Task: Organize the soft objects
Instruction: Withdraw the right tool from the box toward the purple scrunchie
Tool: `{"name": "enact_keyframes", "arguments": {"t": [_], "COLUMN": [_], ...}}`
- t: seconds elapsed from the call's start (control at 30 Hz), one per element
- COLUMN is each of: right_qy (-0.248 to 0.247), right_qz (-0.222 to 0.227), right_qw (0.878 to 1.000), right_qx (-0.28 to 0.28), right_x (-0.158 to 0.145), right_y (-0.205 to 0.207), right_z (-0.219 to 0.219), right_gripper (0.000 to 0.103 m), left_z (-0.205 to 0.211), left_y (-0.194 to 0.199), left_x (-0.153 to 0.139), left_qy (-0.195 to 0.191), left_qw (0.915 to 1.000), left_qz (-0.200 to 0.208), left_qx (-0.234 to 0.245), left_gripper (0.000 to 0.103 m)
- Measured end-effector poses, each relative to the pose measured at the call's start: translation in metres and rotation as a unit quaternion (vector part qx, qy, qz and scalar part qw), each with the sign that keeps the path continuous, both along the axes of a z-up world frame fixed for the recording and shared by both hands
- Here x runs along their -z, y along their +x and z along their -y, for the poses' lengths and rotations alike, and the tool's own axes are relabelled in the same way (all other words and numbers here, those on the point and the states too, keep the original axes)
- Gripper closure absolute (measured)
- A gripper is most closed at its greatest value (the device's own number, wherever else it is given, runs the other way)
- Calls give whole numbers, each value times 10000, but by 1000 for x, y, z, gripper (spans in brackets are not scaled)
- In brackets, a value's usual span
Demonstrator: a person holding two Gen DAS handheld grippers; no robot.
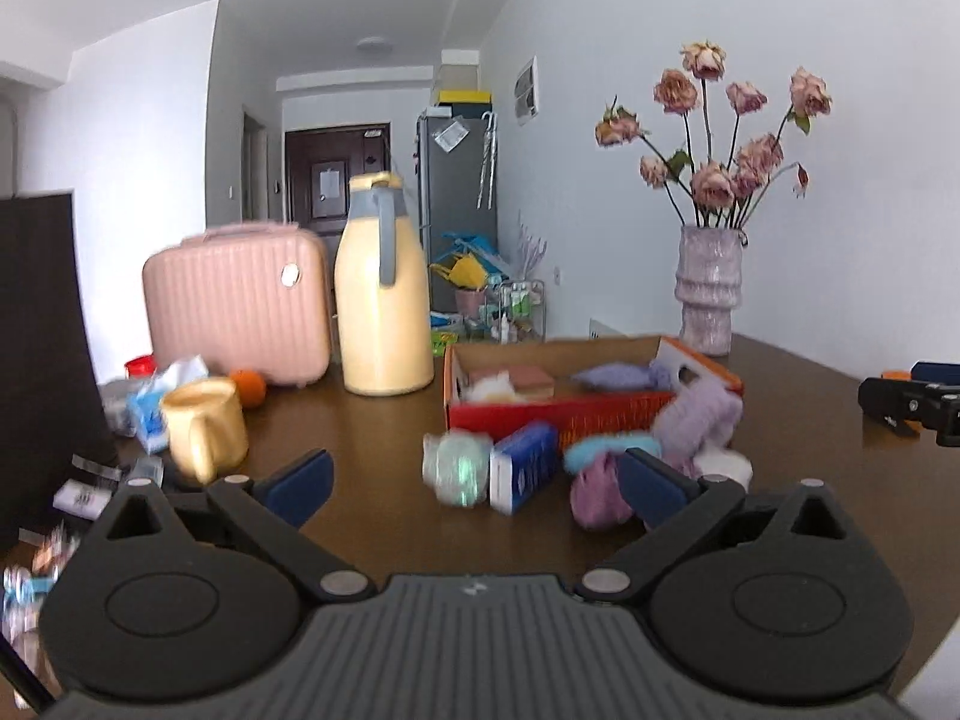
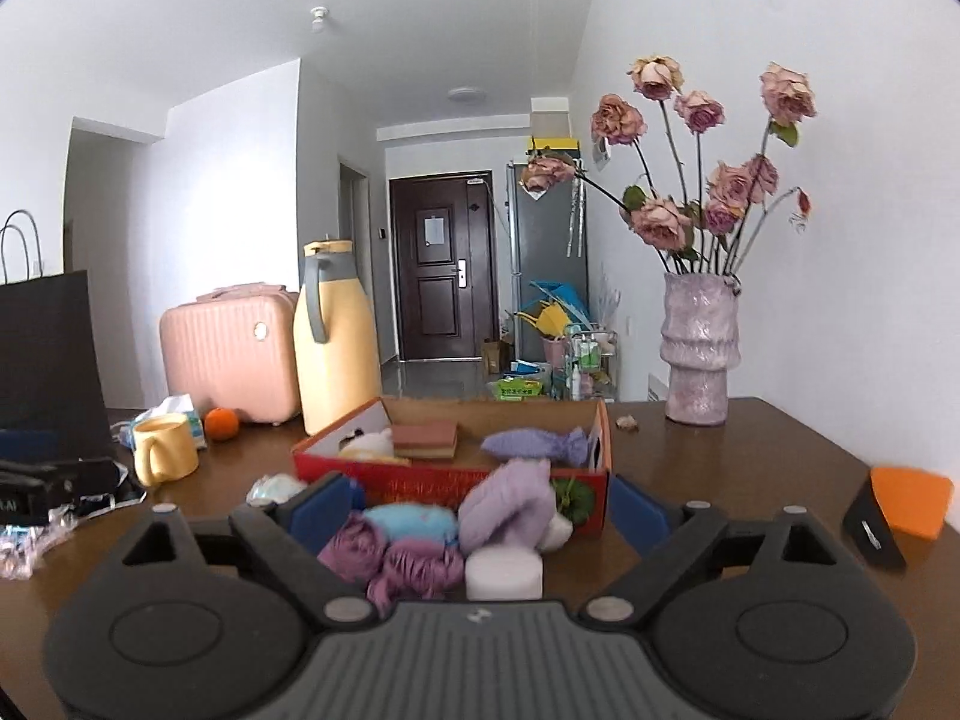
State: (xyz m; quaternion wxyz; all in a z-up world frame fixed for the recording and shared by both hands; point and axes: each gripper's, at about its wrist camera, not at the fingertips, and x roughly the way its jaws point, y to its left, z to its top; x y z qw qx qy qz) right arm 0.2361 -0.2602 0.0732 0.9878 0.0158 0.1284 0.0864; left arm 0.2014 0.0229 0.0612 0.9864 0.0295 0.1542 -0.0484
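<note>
Facing the box (image 2: 456, 477), we hold both tongs, left (image 1: 474, 483) and right (image 2: 480, 510), released and empty, since the soft pile (image 2: 444, 534) waits on the surface (image 2: 750, 456) before it.

Lived-in flat, dining or living area opening onto an entry hallway. A dark brown wooden table (image 2: 750, 450) is filling the lower frame. A mottled lilac ceramic vase (image 2: 699, 348) of dried pink roses (image 2: 708, 180) is standing at right against a white wall. A yellow thermos jug with grey handle (image 2: 336, 342) and a small ribbed pink suitcase (image 2: 231, 354) are sitting left of centre. A dark panelled front door (image 2: 441, 267) and a tall grey refrigerator (image 2: 549, 258) are showing at centre, down the hallway.
</note>
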Motion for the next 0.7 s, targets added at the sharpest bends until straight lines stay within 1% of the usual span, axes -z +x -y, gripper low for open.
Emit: {"name": "enact_keyframes", "arguments": {"t": [0.03, 0.1, 0.2, 0.4, 0.53, 0.7], "right_qy": [9, -71, -286, -580, -435, -250], "right_qz": [2, 17, 101, 145, -36, -270], "right_qw": [10000, 9999, 9993, 9981, 9989, 9990], "right_qx": [28, 95, 209, 159, 169, 245], "right_x": [5, 13, 27, 49, 62, 70], "right_y": [-10, -27, -53, -94, -107, -105], "right_z": [-2, -6, -13, -23, -21, -18], "right_gripper": [10, 10, 10, 10, 10, 10], "left_z": [1, 2, 3, 2, 4, 4], "left_y": [-7, -19, -39, -63, -65, -62], "left_x": [7, 17, 28, 40, 46, 45], "left_qy": [-24, 48, 215, 167, 188, 122], "left_qw": [10000, 9999, 9997, 9997, 9995, 9994], "left_qz": [-81, -152, -47, -171, -256, -308], "left_qx": [16, 58, -79, -80, -65, -19], "left_gripper": [0, 0, 0, 0, 0, 0]}}
